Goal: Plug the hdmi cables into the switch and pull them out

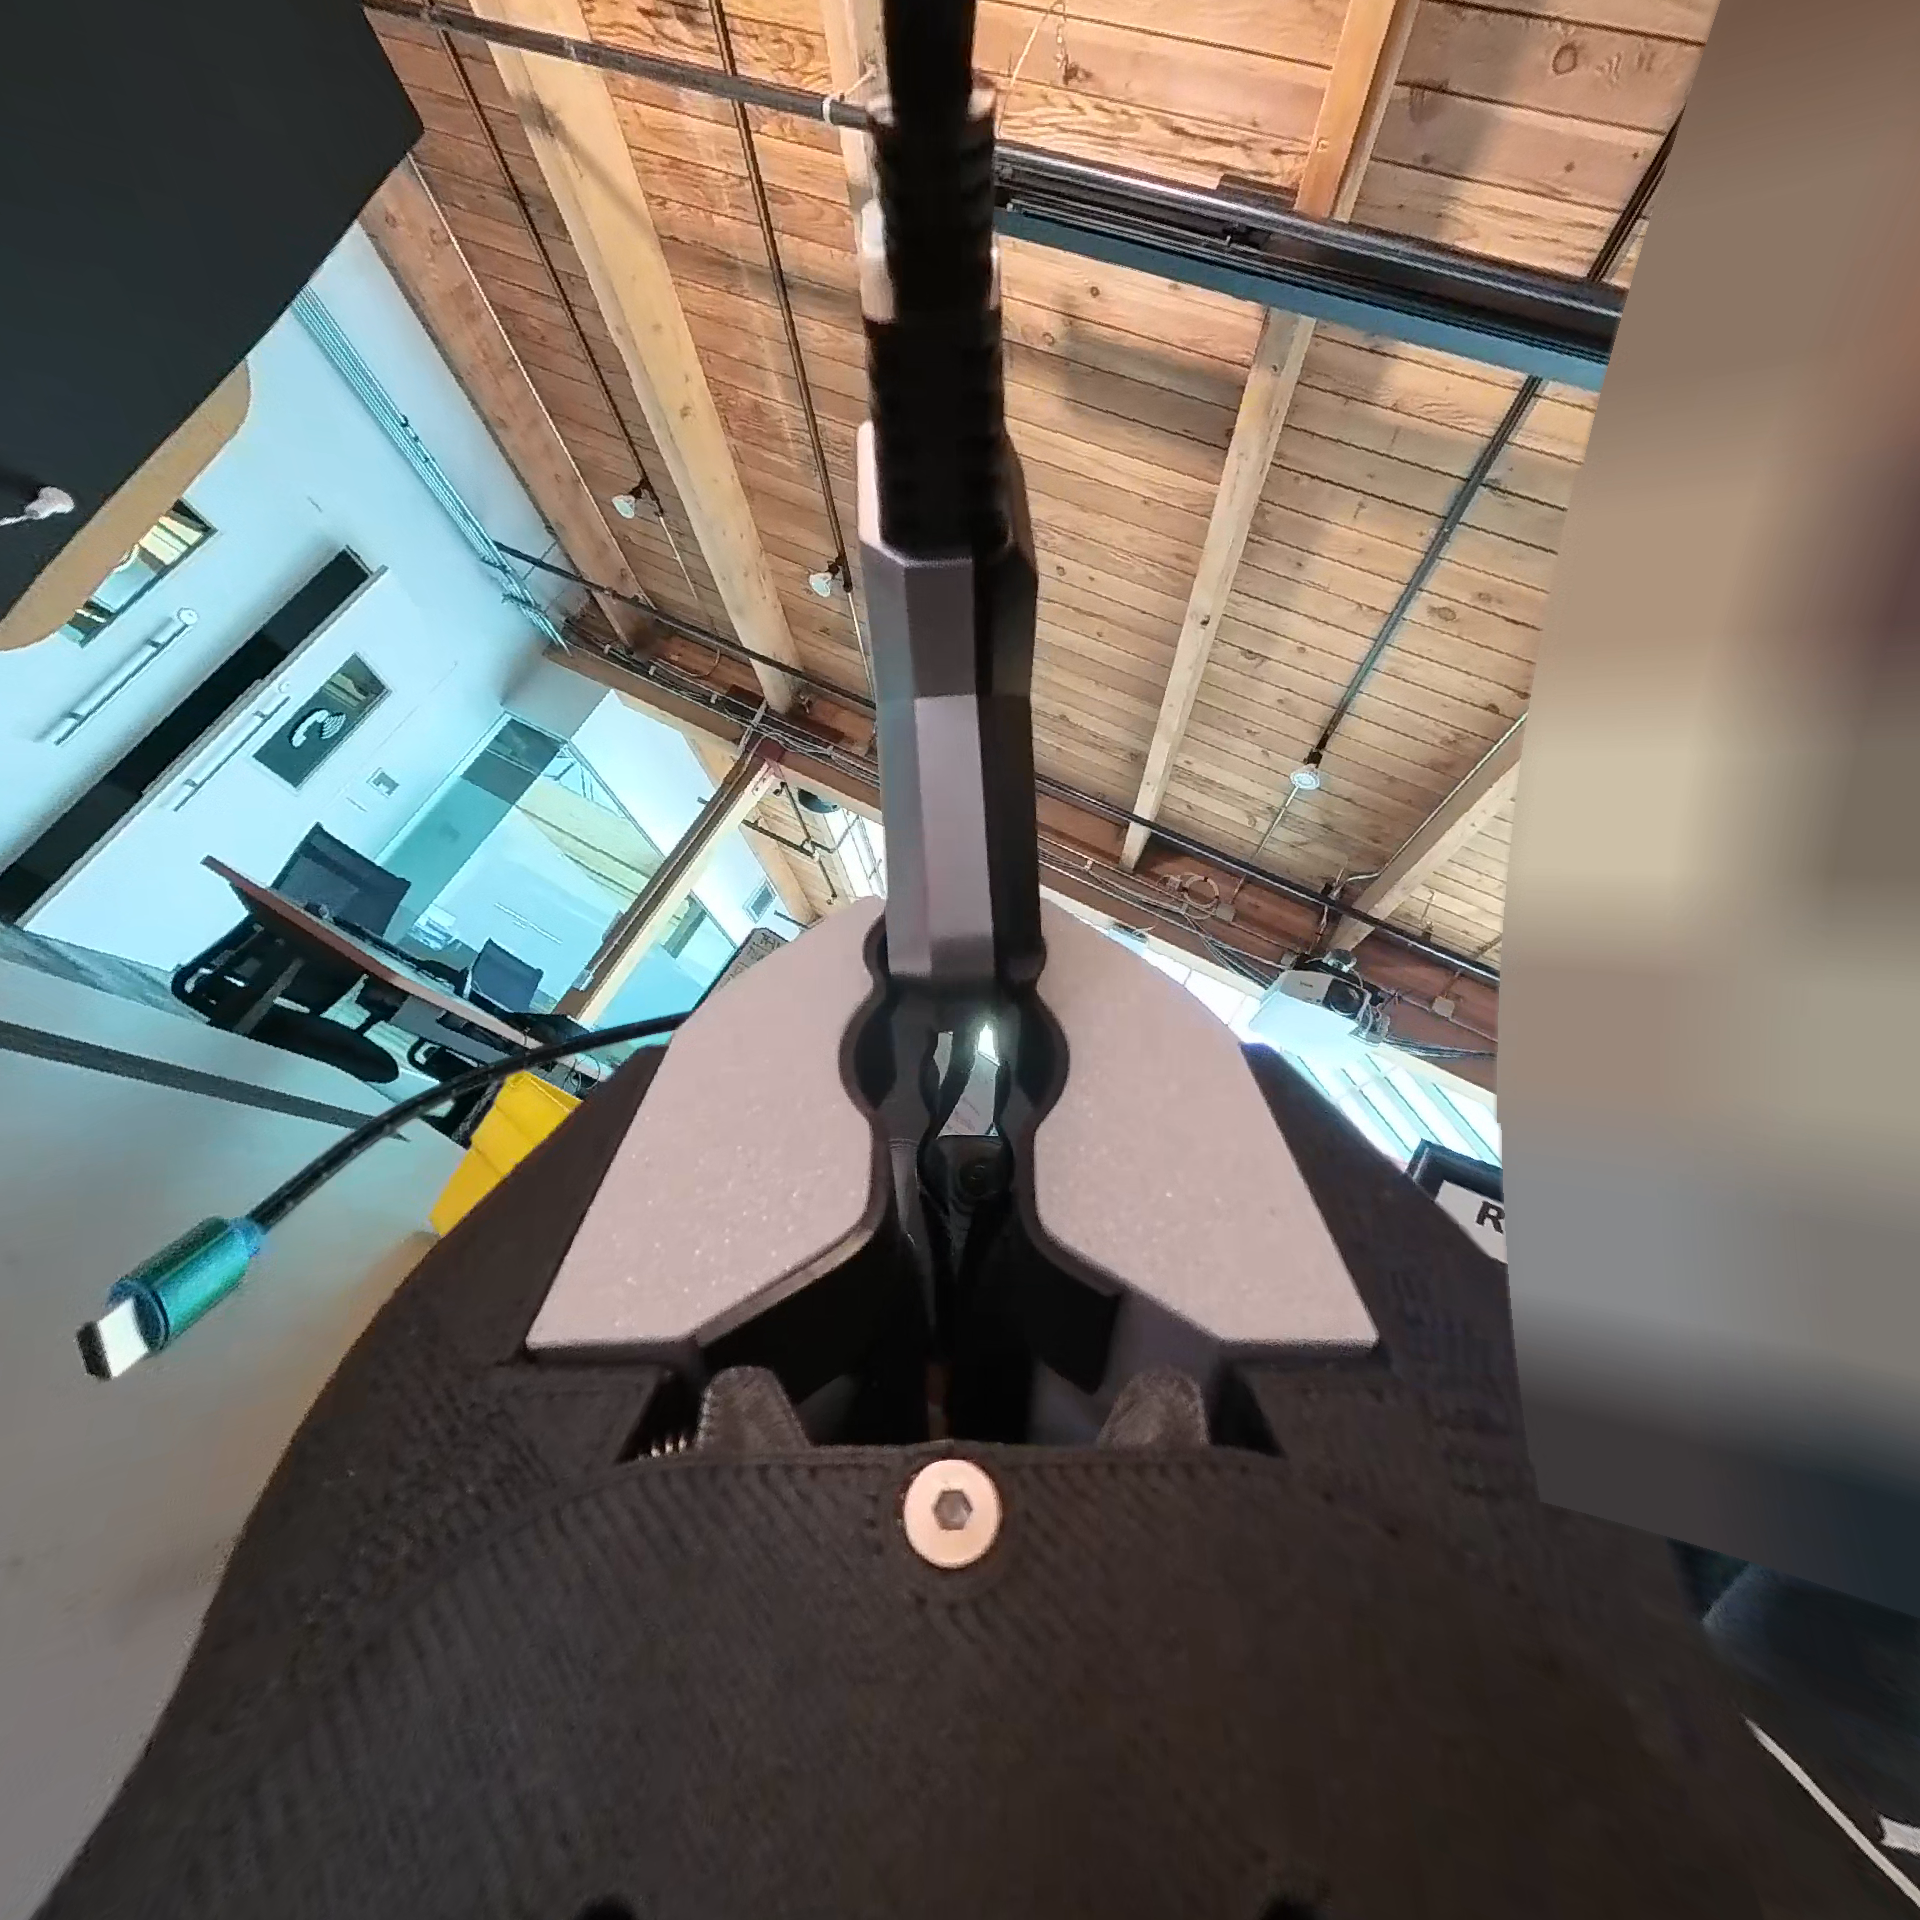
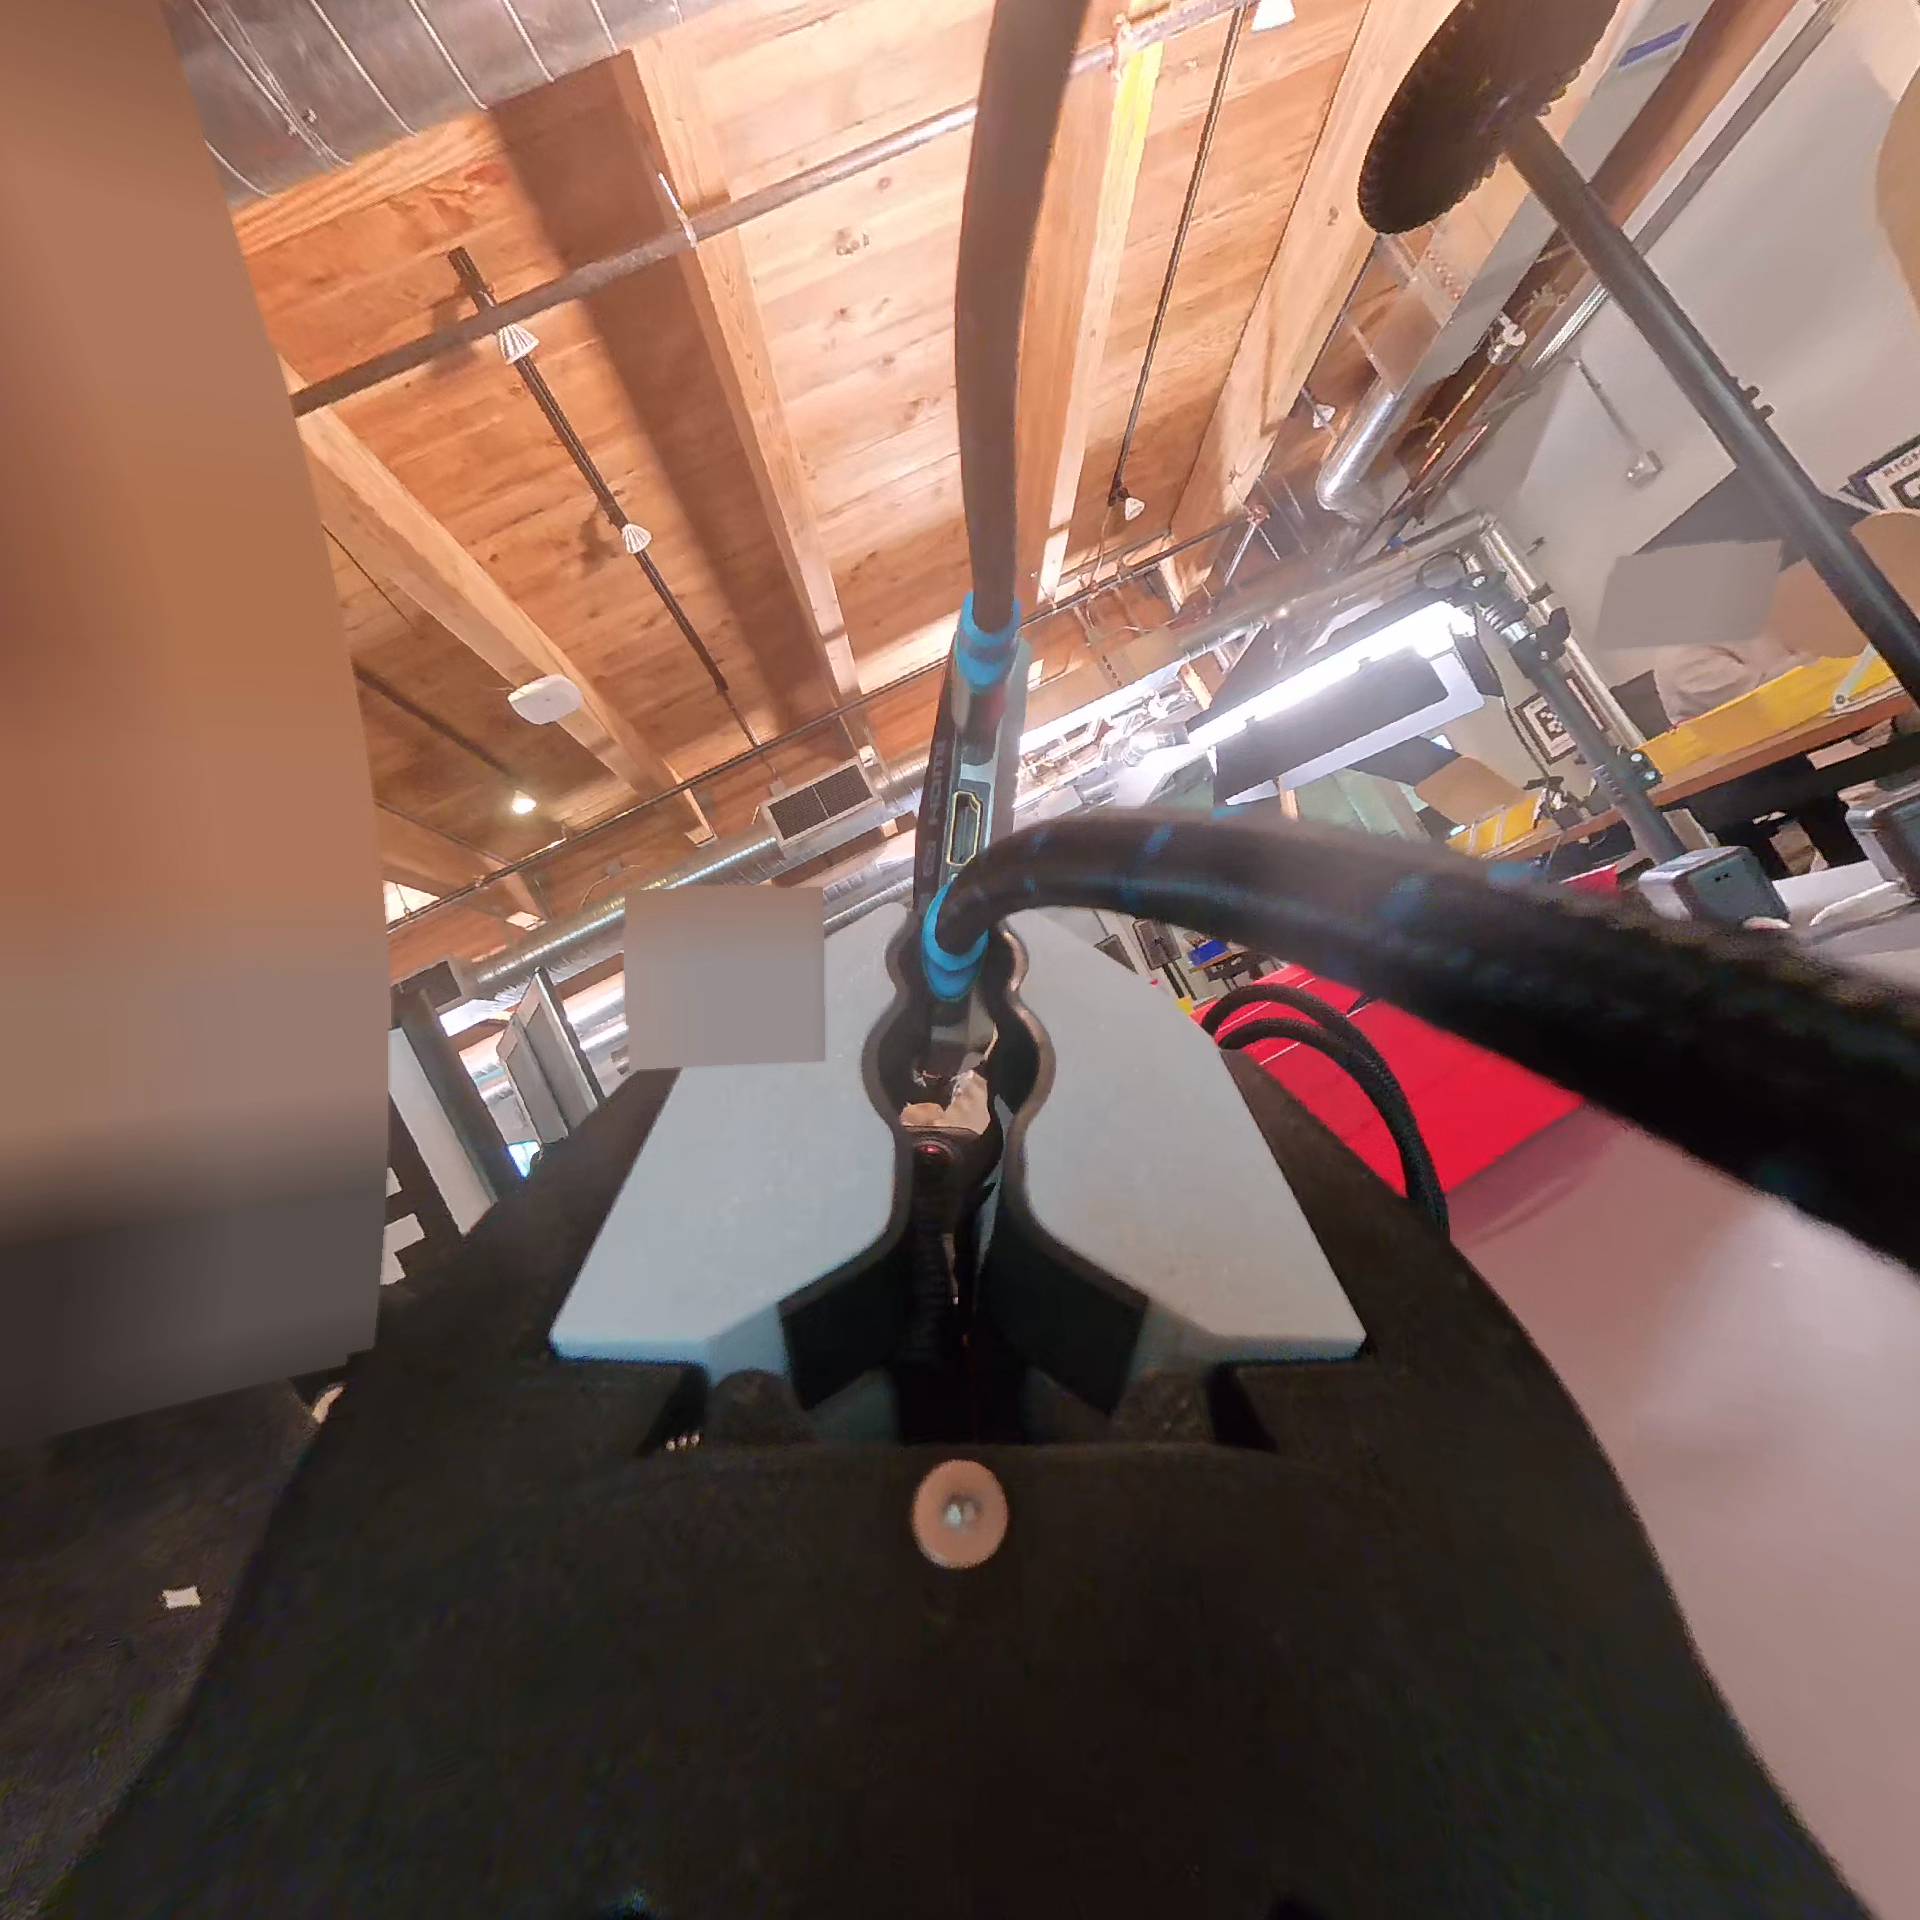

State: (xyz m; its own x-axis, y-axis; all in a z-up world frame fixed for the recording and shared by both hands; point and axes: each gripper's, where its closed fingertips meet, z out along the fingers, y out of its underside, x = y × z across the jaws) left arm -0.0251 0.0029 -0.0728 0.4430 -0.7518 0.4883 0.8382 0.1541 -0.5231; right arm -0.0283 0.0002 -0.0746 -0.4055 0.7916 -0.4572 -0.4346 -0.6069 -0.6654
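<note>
In the left wrist view my left gripper (image 1: 951,956) is shut on a long grey HDMI plug (image 1: 920,727). Its black ribbed cable (image 1: 935,260) runs straight up toward the ceiling. A loose teal plug (image 1: 156,1309) with a silver tip hangs free at the lower left on a thin black cable. In the right wrist view my right gripper (image 2: 951,1003) is shut on the lower end of the slim black HDMI switch (image 2: 961,810), held edge-on and upright. One port (image 2: 968,831) shows open. A black cable with a blue collar (image 2: 985,644) enters its top. A braided cable (image 2: 1455,935) with a blue collar joins it at the jaws.
Both cameras look up at a wooden beam ceiling with pipes and lamps. A black pole (image 2: 1683,395) with a round disc (image 2: 1475,114) slants across the upper right. A red mat (image 2: 1455,1081) and more braided cable (image 2: 1351,1070) lie to the right.
</note>
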